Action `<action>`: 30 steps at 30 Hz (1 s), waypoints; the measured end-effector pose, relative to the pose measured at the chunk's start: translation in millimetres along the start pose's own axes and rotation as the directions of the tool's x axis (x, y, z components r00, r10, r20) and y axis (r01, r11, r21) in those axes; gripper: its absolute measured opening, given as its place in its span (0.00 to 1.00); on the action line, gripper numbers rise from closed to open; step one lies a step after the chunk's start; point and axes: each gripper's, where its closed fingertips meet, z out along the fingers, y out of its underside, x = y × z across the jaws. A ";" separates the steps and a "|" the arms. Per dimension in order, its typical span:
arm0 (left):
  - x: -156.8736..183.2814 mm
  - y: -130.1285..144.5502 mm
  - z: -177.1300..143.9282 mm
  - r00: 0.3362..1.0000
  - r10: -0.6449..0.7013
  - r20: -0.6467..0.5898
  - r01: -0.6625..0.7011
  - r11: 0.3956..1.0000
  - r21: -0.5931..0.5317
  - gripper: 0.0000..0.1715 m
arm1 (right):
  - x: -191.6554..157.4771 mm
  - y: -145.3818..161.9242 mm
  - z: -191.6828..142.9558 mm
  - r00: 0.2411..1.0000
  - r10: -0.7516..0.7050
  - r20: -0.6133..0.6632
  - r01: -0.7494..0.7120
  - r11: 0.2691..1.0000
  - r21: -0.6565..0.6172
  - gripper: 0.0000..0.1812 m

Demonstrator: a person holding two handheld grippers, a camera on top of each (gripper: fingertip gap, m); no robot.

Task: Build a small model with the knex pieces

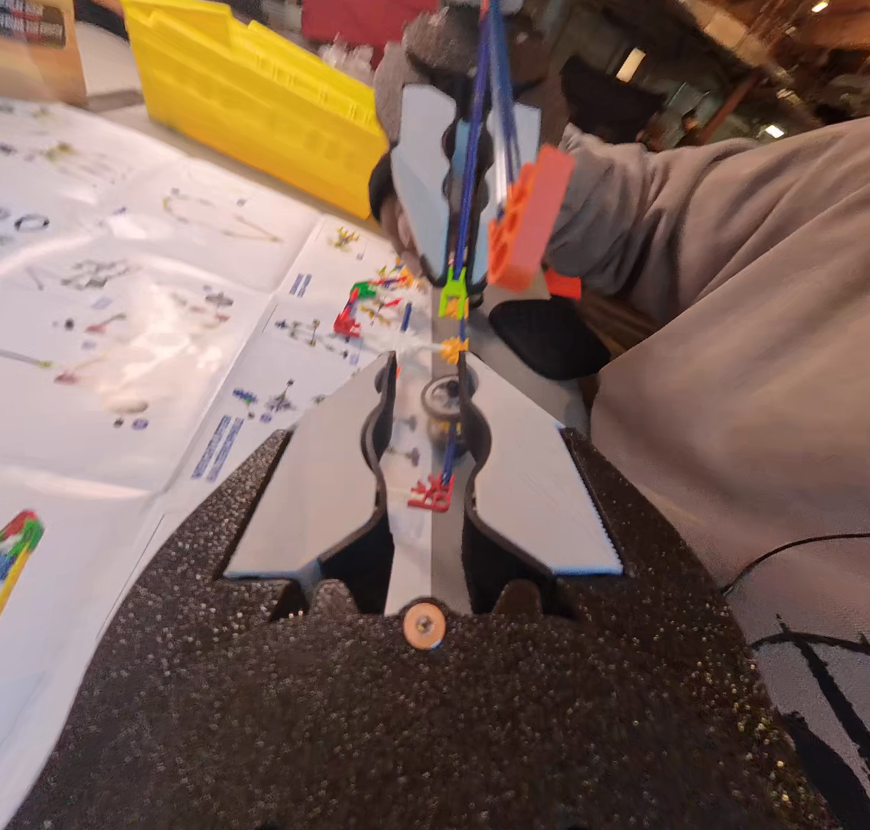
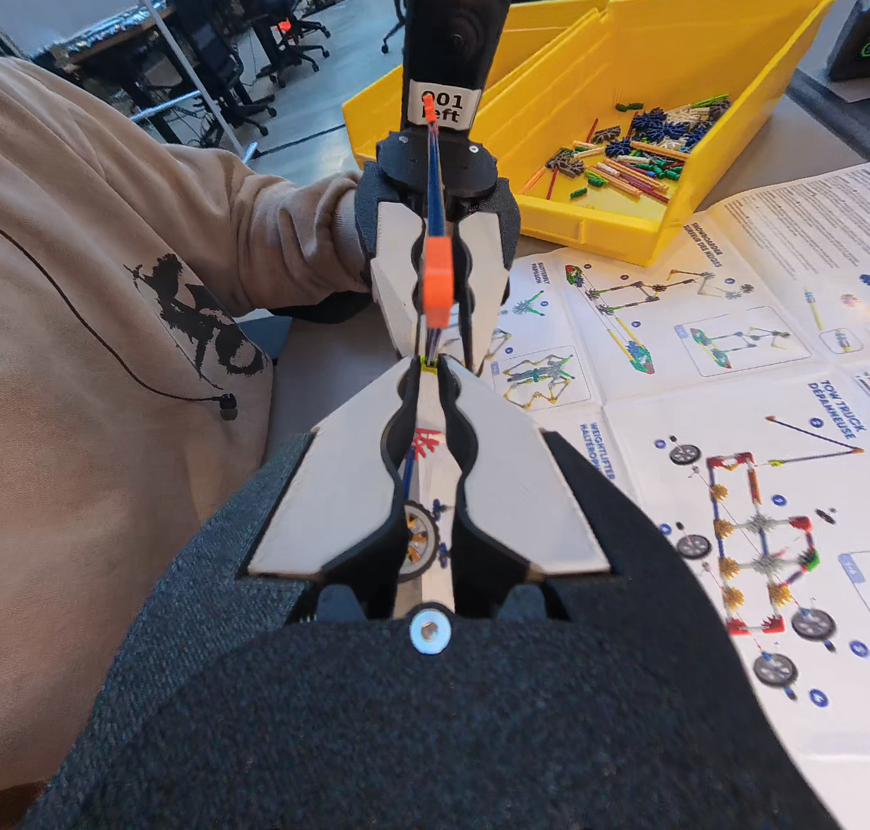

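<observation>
My right gripper (image 2: 428, 364) is shut on a green connector (image 1: 453, 289) at the lower end of a rod piece. Two long blue rods (image 1: 475, 125) rise from the connector, and an orange block (image 1: 532, 223) sits on them. My left gripper (image 1: 427, 360) faces it tip to tip, with the jaws a little apart and holding nothing. A yellow connector (image 1: 454, 348) on a white rod lies just off its right fingertip. In the right wrist view, the left gripper's fingers (image 2: 393, 280) flank the orange block (image 2: 438, 285). Below both grippers lie a wheel (image 2: 416, 544) and a red connector (image 2: 428, 445).
A yellow bin (image 2: 753, 68) holding several loose rods and connectors stands at the back of the table. A large printed instruction sheet (image 2: 706, 384) covers the table. A small partly built model (image 1: 358, 308) lies on it. A person's beige sleeve (image 1: 706, 266) is close beside the grippers. The grippers are tip to tip, or close to it.
</observation>
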 end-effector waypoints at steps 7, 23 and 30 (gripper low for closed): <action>-44.9 87.6 1.8 0.953 -0.243 0.180 0.293 0.891 -0.346 0.18 | 29.4 36.2 -7.1 0.996 0.085 -0.001 -0.085 0.995 -0.055 0.03; -19.3 98.4 12.3 0.847 -0.442 0.294 0.525 0.783 -0.333 0.21 | 23.7 50.2 -41.5 0.994 0.106 0.022 -0.107 0.994 0.032 0.03; -20.3 89.4 24.7 0.530 -0.818 0.222 0.848 0.516 -0.124 0.20 | 7.5 39.5 -45.4 0.997 0.051 0.049 -0.056 0.993 0.100 0.02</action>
